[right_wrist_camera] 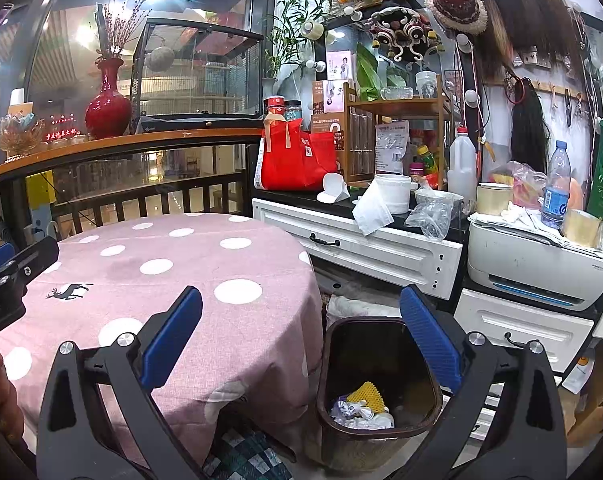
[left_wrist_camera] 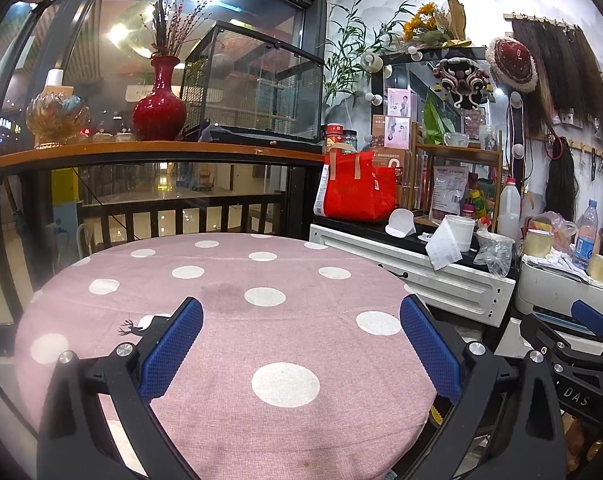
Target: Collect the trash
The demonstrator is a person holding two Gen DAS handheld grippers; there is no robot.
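My left gripper (left_wrist_camera: pixel 301 344) hangs open over the round table (left_wrist_camera: pixel 229 420) with its pink polka-dot cloth; nothing lies between its blue pads. My right gripper (right_wrist_camera: pixel 301 340) is open too, held above the table's right edge and a dark brown waste bin (right_wrist_camera: pixel 333 368) on the floor. Inside the bin lie a yellow textured piece (right_wrist_camera: pixel 366 395) and crumpled white and purple wrappers (right_wrist_camera: pixel 357 414). The right gripper (left_wrist_camera: pixel 589 320) shows at the right edge of the left wrist view, and the left gripper (right_wrist_camera: pixel 5 276) at the left edge of the right wrist view.
A white cabinet (right_wrist_camera: pixel 365 248) right of the table carries a red bag (right_wrist_camera: pixel 297 160), tissue (right_wrist_camera: pixel 371 208), tubs and a clear plastic bag (right_wrist_camera: pixel 431 216). A printer (right_wrist_camera: pixel 537 268) with a water bottle (right_wrist_camera: pixel 555 188) stands further right. Behind is a shelf with a red vase (right_wrist_camera: pixel 107 108).
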